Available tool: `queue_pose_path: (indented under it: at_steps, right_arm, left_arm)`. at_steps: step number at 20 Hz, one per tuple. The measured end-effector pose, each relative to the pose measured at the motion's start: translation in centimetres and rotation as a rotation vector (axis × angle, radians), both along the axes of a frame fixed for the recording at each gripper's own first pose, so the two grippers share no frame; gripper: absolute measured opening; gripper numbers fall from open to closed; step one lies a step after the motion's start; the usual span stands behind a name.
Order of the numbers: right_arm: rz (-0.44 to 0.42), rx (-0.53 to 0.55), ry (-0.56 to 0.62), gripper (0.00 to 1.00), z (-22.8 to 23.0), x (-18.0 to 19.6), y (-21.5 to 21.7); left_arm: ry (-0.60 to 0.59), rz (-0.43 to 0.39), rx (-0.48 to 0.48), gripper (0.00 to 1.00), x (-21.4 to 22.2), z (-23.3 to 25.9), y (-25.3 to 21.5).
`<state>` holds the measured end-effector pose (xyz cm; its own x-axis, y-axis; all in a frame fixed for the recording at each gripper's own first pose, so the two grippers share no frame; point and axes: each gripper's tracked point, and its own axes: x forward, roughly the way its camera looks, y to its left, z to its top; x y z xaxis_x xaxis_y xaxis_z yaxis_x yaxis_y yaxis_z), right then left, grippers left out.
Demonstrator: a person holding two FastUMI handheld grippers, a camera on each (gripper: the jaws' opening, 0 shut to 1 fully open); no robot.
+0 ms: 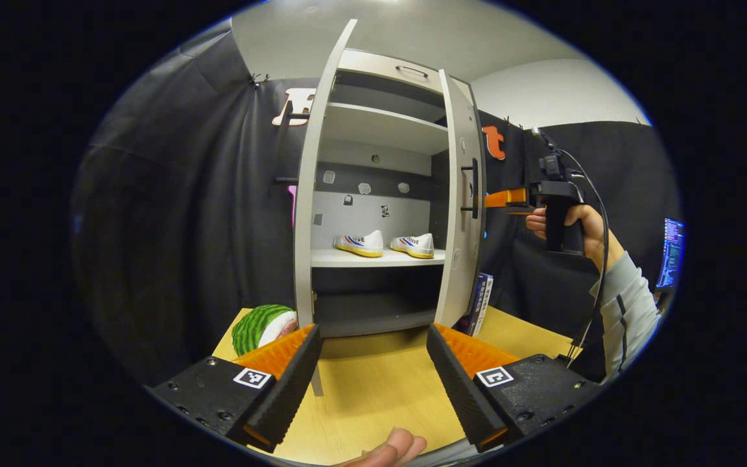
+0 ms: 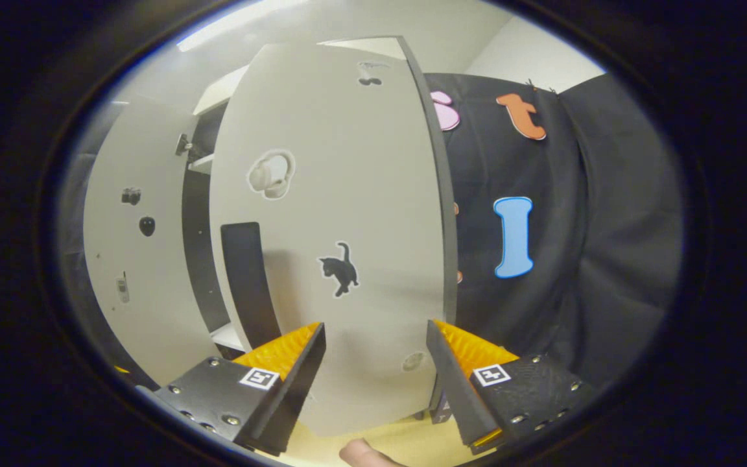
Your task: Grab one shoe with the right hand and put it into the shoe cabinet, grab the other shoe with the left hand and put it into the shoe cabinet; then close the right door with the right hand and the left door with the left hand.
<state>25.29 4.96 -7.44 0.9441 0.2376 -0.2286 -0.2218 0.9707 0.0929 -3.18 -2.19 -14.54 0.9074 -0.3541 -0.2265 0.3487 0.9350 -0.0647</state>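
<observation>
Jaws: both grippers stand wide apart and hold nothing. The left gripper hovers over the table, facing the cabinet; the right gripper faces the outer face of the right door, close to it.
Shoes: two white shoes, the left shoe and the right shoe, sit side by side on the middle shelf of the shoe cabinet.
Doors: the left door is swung open, edge-on to the left gripper view; the right door stands partly open, with a dark handle and small stickers on its face.
Surface: a light wooden table carries the cabinet; a watermelon-shaped object lies left of it, a book leans at its right.
Room: black cloth walls surround the booth, pale ceiling above; a lit screen is at the far right.
Person: a hand in a grey sleeve holds the right gripper beside the right door.
</observation>
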Motion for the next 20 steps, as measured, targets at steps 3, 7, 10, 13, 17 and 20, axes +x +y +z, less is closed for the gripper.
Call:
queue_pose_path:
  at_steps: [3, 7, 10, 13, 17, 20]
  right_arm:
    - [-0.006, -0.027, -0.022, 0.93, -1.0, -2.1, -2.0]
    - [0.048, 0.0, -0.038, 0.93, -2.7, -5.8, -2.3]
    - [0.083, 0.03, -0.043, 0.93, -3.6, -9.2, -1.7]
    - [0.11, 0.013, -0.058, 0.92, -4.7, -12.6, -0.9]
    - [0.137, -0.011, -0.068, 0.92, -6.7, -16.9, 0.4]
    - [0.149, -0.018, -0.07, 0.92, -8.5, -19.6, 1.4]
  left_arm:
    - [0.018, 0.031, 0.021, 0.99, 0.7, -0.7, 1.4]
    - [0.031, 0.13, 0.067, 0.99, 2.5, -0.8, 4.1]
    - [0.02, 0.206, 0.11, 0.99, 3.9, 0.1, 6.5]
    - [0.001, 0.254, 0.12, 0.99, 5.2, 1.7, 8.5]
    - [-0.041, 0.303, 0.107, 0.99, 6.8, 4.8, 11.0]
    - [-0.111, 0.333, 0.122, 0.99, 8.3, 7.8, 12.4]
